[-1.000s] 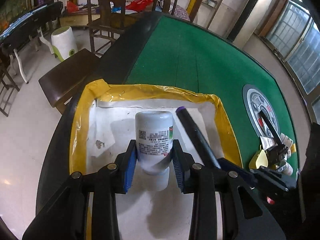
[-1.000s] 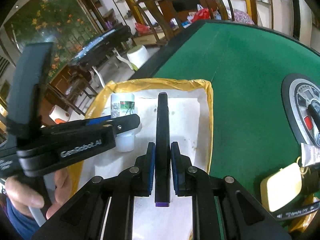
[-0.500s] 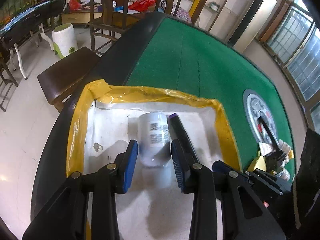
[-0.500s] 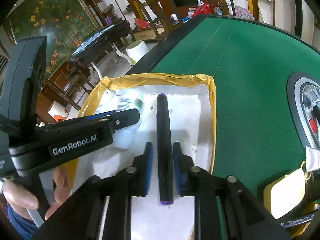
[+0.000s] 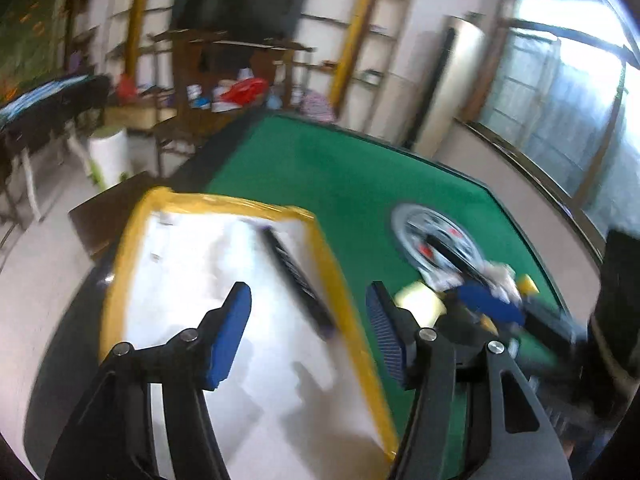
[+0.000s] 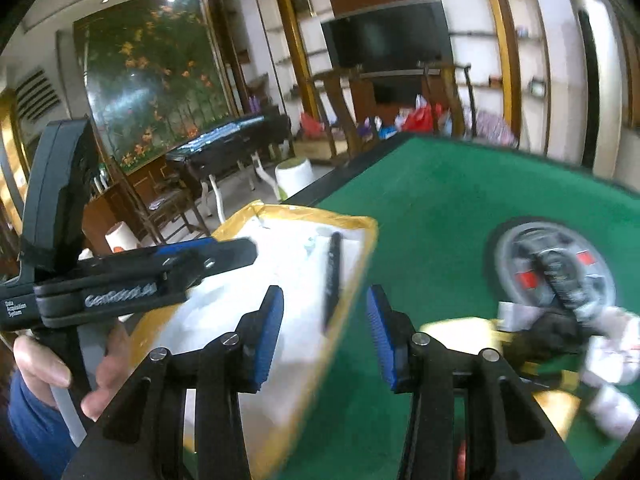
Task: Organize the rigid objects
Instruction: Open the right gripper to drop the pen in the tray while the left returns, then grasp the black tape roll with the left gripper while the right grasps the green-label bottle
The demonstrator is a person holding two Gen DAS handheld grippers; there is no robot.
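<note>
"GenRobot.AI" is printed on the left gripper [image 6: 224, 256], though it is blurred. Both the left gripper and the right gripper [image 6: 325, 334] are tilted downward — jaws opening, nothing between them. The black pen [image 6: 332, 280] is seen lying in the yellow-rimmed tray [image 6: 356, 276] on the table [image 6: 440, 208].

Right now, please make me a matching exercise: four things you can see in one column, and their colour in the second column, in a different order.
Things:
1. table felt
2. box rim
3. long stick in the box
4. pads of the right gripper

Colours:
A. blue
B. black
C. green
D. yellow

Pairs: 1-C, 2-D, 3-B, 4-A
</note>
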